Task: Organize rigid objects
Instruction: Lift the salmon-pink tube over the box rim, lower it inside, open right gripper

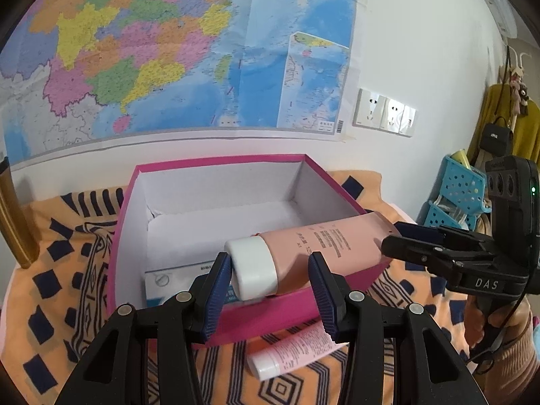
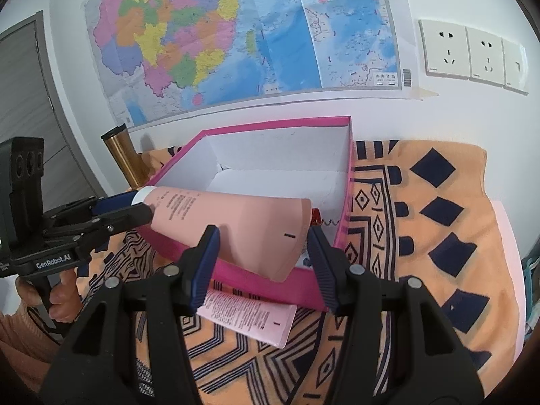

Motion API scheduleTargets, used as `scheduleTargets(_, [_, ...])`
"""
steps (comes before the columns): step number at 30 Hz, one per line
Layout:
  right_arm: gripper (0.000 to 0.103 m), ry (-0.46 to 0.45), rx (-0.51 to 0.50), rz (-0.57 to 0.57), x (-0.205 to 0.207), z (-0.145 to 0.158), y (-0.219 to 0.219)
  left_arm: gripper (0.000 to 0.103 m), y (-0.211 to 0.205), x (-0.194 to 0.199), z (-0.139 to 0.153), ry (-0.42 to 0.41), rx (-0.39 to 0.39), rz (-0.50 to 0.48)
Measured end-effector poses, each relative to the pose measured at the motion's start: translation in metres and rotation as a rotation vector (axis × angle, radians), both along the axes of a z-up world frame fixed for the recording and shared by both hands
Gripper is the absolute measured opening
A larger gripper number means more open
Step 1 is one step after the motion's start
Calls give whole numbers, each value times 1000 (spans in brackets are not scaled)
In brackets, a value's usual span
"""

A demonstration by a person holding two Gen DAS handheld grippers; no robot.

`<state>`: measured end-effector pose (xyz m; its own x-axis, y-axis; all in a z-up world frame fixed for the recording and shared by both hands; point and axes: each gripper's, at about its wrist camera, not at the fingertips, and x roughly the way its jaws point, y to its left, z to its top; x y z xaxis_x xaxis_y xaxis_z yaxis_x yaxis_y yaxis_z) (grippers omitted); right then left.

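Note:
A large salmon-pink tube (image 1: 314,253) with a white cap (image 1: 253,268) lies across the near rim of an open pink box (image 1: 216,165) with a white inside. My left gripper (image 1: 270,290) is open, its blue pads either side of the cap end. My right gripper (image 2: 261,263) is open, its pads either side of the tube's flat crimped end (image 2: 270,233). Neither visibly presses the tube. A smaller pink tube (image 1: 293,349) lies on the cloth in front of the box; it also shows in the right wrist view (image 2: 249,317). A white-and-blue carton (image 1: 175,278) lies inside the box.
The box sits on an orange patterned cloth (image 2: 438,209). A gold flask (image 2: 123,155) stands left of the box by the wall. A map and wall sockets (image 2: 469,54) are behind. Blue baskets (image 1: 455,195) stand at the right.

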<state>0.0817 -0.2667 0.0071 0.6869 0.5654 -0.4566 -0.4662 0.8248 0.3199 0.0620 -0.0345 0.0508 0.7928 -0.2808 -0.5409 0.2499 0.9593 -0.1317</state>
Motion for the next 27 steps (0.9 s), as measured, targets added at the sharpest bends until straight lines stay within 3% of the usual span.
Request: scheduleTargets(27, [56,38,-63,-19,36,-10,7,47,4,45,-19,78,-28,23])
